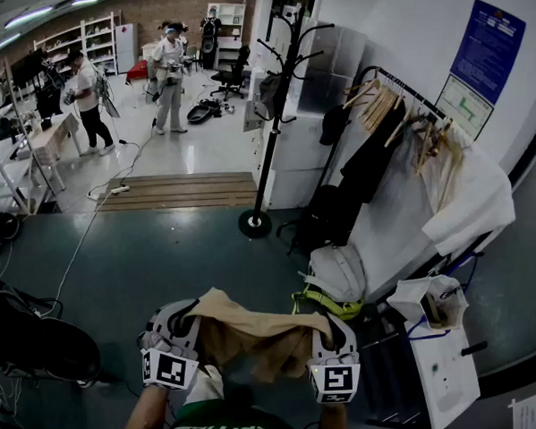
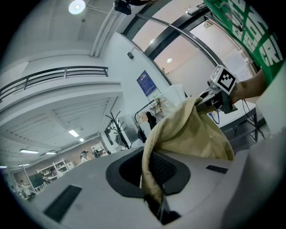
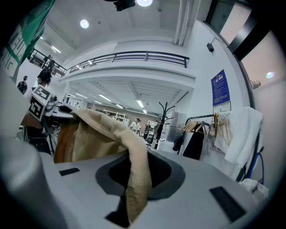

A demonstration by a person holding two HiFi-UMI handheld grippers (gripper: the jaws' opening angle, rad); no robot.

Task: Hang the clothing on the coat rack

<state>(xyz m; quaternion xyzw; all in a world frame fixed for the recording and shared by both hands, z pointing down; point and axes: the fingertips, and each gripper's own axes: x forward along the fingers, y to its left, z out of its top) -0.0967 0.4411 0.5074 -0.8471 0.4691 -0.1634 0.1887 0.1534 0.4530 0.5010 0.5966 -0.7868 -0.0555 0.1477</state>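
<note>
1. Left gripper (image 1: 178, 338): jaws clamped on one edge of the tan garment (image 1: 256, 331), with the cloth pinched deep in the jaw gap.
2. Right gripper (image 1: 331, 345): jaws clamped on the opposite edge, with a fold draped over the gap.
3. The garment spans between both sets of jaws, slack and bunched just below them.
4. Coat rack (image 1: 275, 101): upright, well ahead of both jaws and apart from the garment.

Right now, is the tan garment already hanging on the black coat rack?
No, the tan garment is held between the left gripper and the right gripper, away from the coat rack.
</note>
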